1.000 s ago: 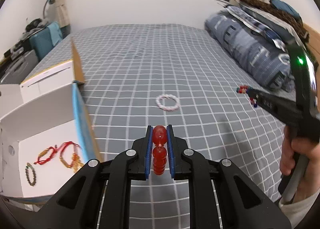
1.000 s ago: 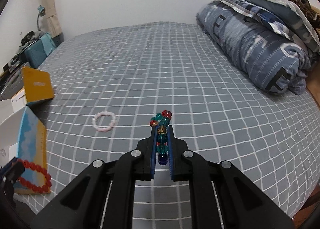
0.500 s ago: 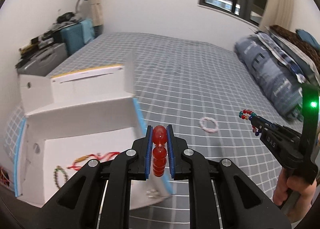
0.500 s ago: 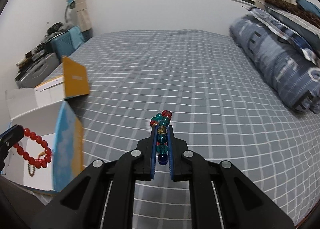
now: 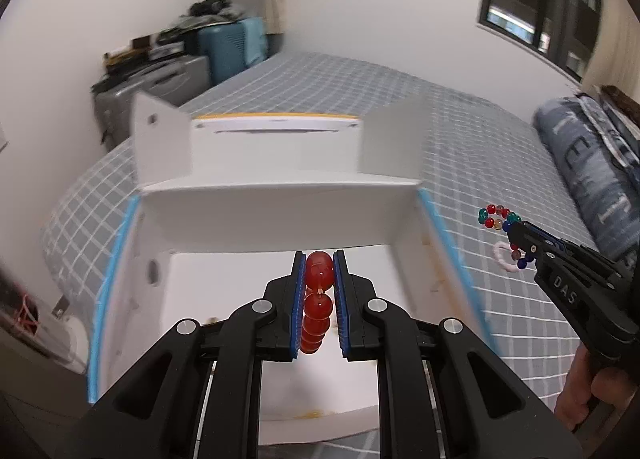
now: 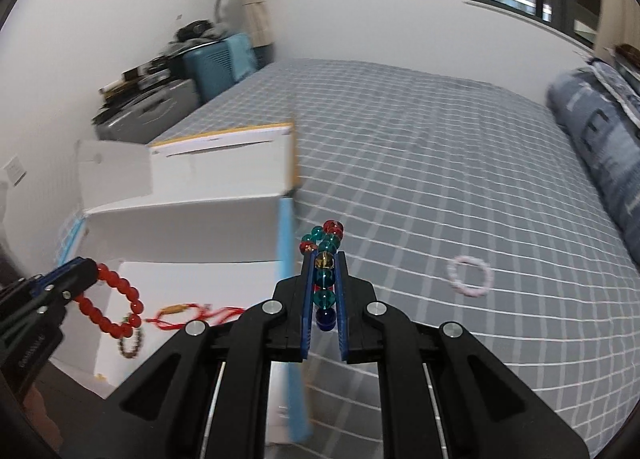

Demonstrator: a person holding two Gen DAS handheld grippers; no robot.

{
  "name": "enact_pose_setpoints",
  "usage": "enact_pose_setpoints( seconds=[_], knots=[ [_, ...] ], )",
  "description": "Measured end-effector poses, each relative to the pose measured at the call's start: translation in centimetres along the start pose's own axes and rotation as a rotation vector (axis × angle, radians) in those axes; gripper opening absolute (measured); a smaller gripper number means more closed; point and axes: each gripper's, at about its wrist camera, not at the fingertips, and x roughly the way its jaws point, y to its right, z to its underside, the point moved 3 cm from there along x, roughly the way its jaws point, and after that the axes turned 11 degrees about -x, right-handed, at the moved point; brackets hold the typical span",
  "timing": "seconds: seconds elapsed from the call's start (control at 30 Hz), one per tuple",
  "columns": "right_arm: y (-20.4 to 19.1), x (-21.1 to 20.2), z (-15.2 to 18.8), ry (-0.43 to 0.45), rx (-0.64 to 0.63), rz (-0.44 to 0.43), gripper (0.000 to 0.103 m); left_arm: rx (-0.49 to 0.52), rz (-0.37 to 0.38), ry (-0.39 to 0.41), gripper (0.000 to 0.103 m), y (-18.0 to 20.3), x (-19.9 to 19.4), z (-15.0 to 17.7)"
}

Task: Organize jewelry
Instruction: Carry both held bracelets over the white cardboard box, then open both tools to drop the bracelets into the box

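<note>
Here the left gripper [image 5: 319,299] is hanging above the open white box [image 5: 280,227], its blue-padded fingers clenched on a red bead bracelet [image 5: 318,301]. From its own camera the loop is showing edge-on, its long axis running along the fingers, the biggest bead pointing forward past the tips and the rest trailing back between the pads. In the right wrist view the same red bracelet [image 6: 114,305] is dangling as an open ring from the gripper's tip [image 6: 86,273], over the box floor where a red cord bracelet [image 6: 188,313] and a small dark bead bracelet [image 6: 130,343] are lying.

Further right, the right gripper [image 6: 324,291] is gripping a multicolored bead bracelet [image 6: 326,271], its teal, red and amber beads lined up lengthwise between the fingers with the loop's far end poking out ahead. It is sitting beside the box's blue-edged right wall, over the grey checked bedspread [image 6: 440,187]. A pale pink bracelet [image 6: 470,275] is lying flat on the bedspread, well apart from the box.
</note>
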Motion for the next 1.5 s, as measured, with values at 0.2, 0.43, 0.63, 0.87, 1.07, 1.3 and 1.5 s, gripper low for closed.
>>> enact_pose_setpoints(
  seconds=[0.2,0.43,0.63,0.87,1.07,1.3,1.5],
  knots=[
    [-5.4,2.6,-0.1,-0.045,-0.069,-0.064,0.009,-0.053,-0.052,-0.017,0.013,-4.2,0.9,0.1],
    [-8.2,6.7,1.1,-0.165,-0.109,-0.096,0.009,-0.059,-0.09,-0.092,0.013,-6.5,3.8,0.7],
    [-8.5,8.7,2.4,-0.248,-0.11,-0.096,0.009,-0.051,-0.11,-0.149,0.013,-6.7,5.8,1.5],
    [-8.6,9.6,2.8,-0.303,-0.098,-0.105,0.009,-0.041,-0.113,-0.163,0.013,-6.3,6.1,1.8],
    [-8.6,9.6,2.7,-0.311,-0.098,-0.107,0.011,-0.033,-0.119,-0.184,0.013,-6.3,6.6,2.0],
    [-8.6,7.7,1.8,-0.253,-0.083,-0.136,0.042,-0.052,-0.128,-0.166,0.017,-6.5,5.9,1.6],
    [-7.1,4.0,0.5,-0.149,-0.07,-0.101,0.072,-0.059,-0.111,-0.104,0.063,-5.6,3.7,1.1]
  ],
)
